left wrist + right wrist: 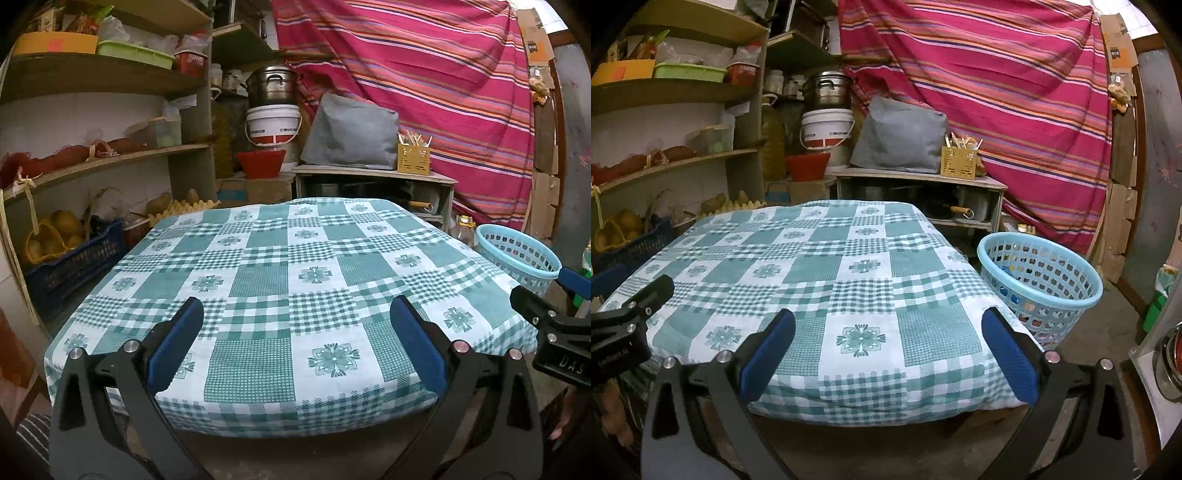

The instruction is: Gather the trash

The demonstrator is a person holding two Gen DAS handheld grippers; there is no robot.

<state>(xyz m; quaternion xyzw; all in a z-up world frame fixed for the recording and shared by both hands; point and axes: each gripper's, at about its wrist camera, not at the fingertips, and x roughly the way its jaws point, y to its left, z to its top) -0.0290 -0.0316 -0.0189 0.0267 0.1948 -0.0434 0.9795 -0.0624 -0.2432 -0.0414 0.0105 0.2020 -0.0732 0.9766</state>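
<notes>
Blue pads on my left gripper (295, 343) sit closest to the lens, spread wide with nothing between them, hovering over the near edge of the table (280, 280) with its green and white checked cloth. My right gripper (886, 345) is the same: fingers spread apart and empty, over the near right corner of that table. Each tool shows at the edge of the other's view, so the two are side by side. I count two grippers, one table and one light blue basket (1039, 288). That basket stands upright on the floor just beside the table's right side, its round mouth facing up, so its long axis runs vertical. Through the holes in its wall I can make out several small coloured pieces lying at the bottom, but I cannot tell what they are or how many. On the cloth itself I see only the printed flower squares. Behind the table I count one white bucket (272, 125) with one metal pot (271, 86) stacked on top of it, one red bowl (260, 162) below them, one grey bag (351, 131) on a low cabinet, and one striped pink cloth (424, 81) hanging across the back wall.
</notes>
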